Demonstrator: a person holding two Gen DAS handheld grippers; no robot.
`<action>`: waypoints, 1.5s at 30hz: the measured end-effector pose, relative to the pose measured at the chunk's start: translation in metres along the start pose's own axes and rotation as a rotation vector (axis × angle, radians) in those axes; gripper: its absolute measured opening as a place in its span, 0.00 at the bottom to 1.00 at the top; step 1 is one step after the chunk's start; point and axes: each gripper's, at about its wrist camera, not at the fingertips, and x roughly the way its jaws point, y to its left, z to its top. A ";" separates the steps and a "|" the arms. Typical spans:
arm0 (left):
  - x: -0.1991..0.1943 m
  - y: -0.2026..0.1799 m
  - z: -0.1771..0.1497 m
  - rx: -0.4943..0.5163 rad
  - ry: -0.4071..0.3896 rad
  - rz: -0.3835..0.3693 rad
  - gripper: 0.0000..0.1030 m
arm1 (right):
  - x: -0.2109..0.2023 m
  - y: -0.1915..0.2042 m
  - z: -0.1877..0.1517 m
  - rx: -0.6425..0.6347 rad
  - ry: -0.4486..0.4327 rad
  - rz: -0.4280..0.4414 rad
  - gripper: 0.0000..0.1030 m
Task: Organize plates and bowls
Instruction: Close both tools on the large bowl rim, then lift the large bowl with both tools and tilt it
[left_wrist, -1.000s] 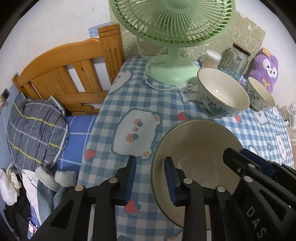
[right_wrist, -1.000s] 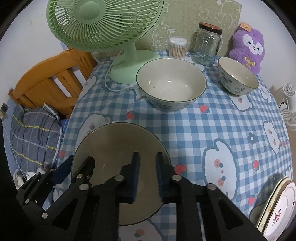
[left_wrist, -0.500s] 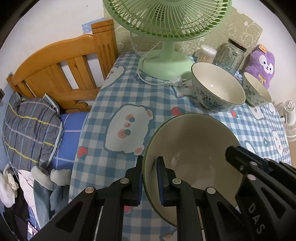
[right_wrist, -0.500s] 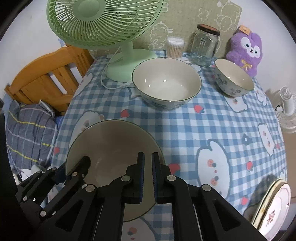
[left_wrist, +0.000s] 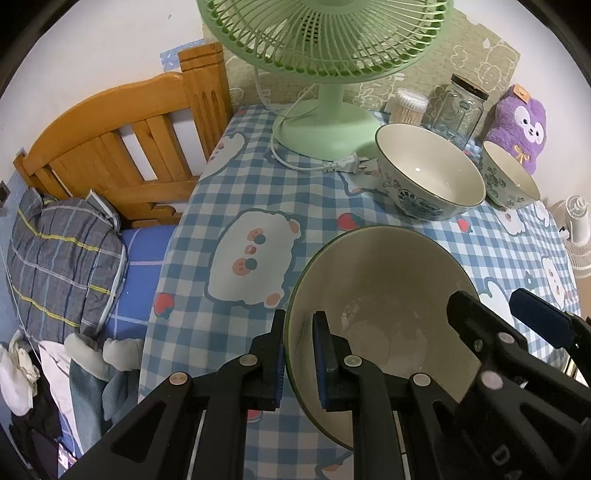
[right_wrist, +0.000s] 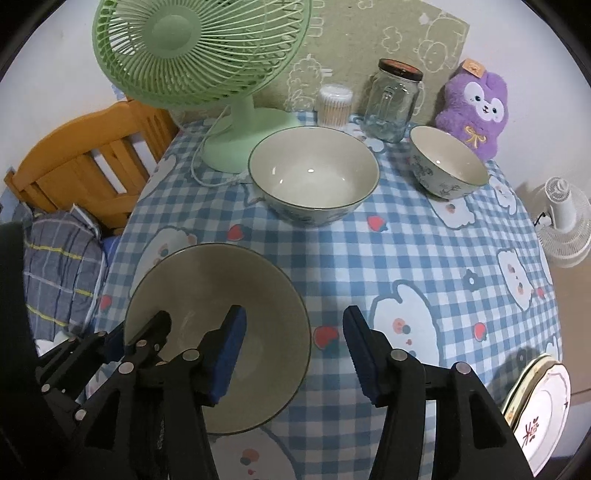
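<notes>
A large cream bowl with a dark green rim (left_wrist: 384, 295) (right_wrist: 221, 295) is near the table's front left. My left gripper (left_wrist: 299, 354) is shut on its left rim, one pad inside and one outside. My right gripper (right_wrist: 293, 350) is open, its jaws straddling the bowl's right rim without touching; it also shows in the left wrist view (left_wrist: 495, 317). A second large patterned bowl (right_wrist: 314, 177) (left_wrist: 428, 173) stands behind. A small patterned bowl (right_wrist: 448, 166) (left_wrist: 509, 177) stands at the back right. A stack of plates (right_wrist: 539, 402) sits at the front right edge.
A green fan (right_wrist: 199, 51) with cord and plug (left_wrist: 347, 166) stands at the back left. A glass jar (right_wrist: 393, 99), a cotton swab tub (right_wrist: 334, 105) and a purple plush (right_wrist: 472, 110) line the back. A wooden bed frame (left_wrist: 122, 133) lies left of the table.
My left gripper closed on the bowl's left rim. My right gripper, shut on the right rim before, has opened and let go. The bowl sits slightly tilted in the left grip.
</notes>
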 end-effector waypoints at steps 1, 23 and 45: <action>0.000 -0.001 0.000 0.005 -0.003 0.003 0.10 | 0.002 -0.001 0.000 0.006 0.000 0.004 0.53; 0.000 -0.005 -0.007 0.042 0.002 0.017 0.10 | 0.017 -0.002 -0.006 0.018 0.056 -0.003 0.19; -0.048 -0.045 -0.022 0.065 -0.054 0.030 0.10 | -0.040 -0.044 -0.028 0.043 -0.010 -0.008 0.19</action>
